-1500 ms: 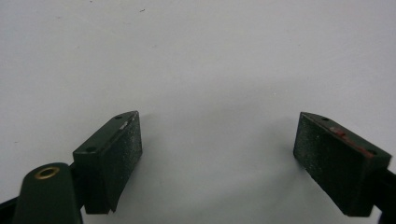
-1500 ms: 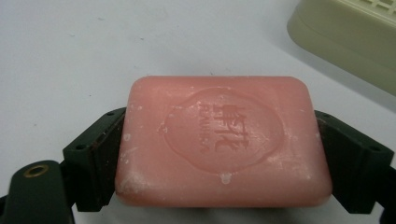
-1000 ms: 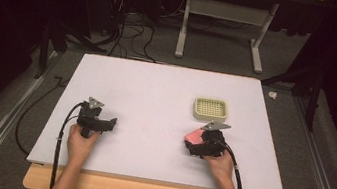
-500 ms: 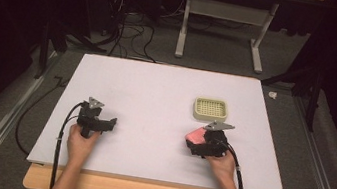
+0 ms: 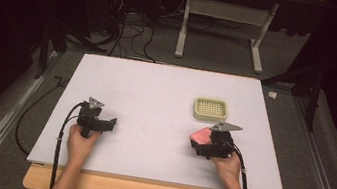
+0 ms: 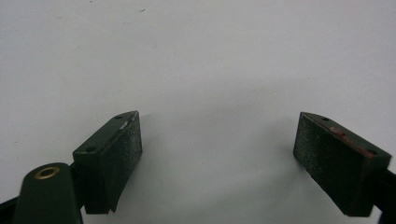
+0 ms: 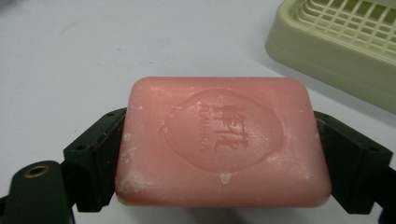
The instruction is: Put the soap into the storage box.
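Observation:
A pink bar of soap [image 7: 222, 142] with a stamped oval mark sits between the jaws of my right gripper [image 7: 219, 163], which is shut on its two short ends. In the high view that soap [image 5: 200, 136] shows at the front of the right gripper [image 5: 202, 142], near the table's front right. A pale green soap dish [image 5: 210, 109] with a grid top lies just beyond it; its corner [image 7: 345, 42] fills the upper right of the right gripper view. My left gripper [image 5: 110, 124] rests at the front left, open [image 6: 217, 154], with bare white table between its pads.
The white table top [image 5: 156, 97] spreads wide between and beyond both hands. Dark floor with cables and a desk frame [image 5: 222, 26] lies past the far edge. A metal rail [image 5: 0, 125] runs along the left side.
The right gripper with the soap has shifted very slightly. The left gripper has stayed still.

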### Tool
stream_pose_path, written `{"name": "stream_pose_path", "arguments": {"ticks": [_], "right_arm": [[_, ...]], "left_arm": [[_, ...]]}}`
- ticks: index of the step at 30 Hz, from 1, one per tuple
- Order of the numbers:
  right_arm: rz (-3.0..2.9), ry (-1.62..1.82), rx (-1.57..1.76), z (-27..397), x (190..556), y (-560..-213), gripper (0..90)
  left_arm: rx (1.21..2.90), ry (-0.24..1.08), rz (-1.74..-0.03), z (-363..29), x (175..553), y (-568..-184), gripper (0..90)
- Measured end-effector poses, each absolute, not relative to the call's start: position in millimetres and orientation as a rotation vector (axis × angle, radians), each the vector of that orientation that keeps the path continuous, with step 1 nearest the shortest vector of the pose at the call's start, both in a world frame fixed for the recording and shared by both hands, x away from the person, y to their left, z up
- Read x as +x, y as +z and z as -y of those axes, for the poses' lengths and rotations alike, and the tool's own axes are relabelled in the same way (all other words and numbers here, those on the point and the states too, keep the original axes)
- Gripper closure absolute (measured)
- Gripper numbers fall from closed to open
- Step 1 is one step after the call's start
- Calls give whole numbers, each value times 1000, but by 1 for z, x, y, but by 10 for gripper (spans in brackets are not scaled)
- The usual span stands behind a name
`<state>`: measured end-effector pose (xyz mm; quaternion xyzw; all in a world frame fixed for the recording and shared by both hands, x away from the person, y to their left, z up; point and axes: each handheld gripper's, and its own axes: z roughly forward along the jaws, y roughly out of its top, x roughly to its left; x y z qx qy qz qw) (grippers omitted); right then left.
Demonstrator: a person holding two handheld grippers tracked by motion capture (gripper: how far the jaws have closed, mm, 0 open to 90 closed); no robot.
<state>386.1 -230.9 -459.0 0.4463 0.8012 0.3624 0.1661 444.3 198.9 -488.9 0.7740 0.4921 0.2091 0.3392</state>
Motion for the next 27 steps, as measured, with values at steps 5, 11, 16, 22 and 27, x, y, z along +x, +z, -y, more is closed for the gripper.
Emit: {"name": "stream_pose_path", "arguments": {"ticks": [5,11,16,22,27], "right_arm": [[-2253,1026,1310,238,386,-458,136],[-2227,1038,1335,246,386,-455,136],[-2210,1027,1355,252,387,-453,136],[-2184,1031,1376,260,390,-447,136],[-2175,1024,1383,262,392,-443,136]], "left_arm": [[2015,544,-1281,-199,444,-489,158],[2015,544,-1282,-199,444,-489,159],[2015,544,-1282,-199,444,-489,158],[2015,544,-1282,-199,444,-489,158],[2015,543,-1282,-199,444,-489,158]]}}
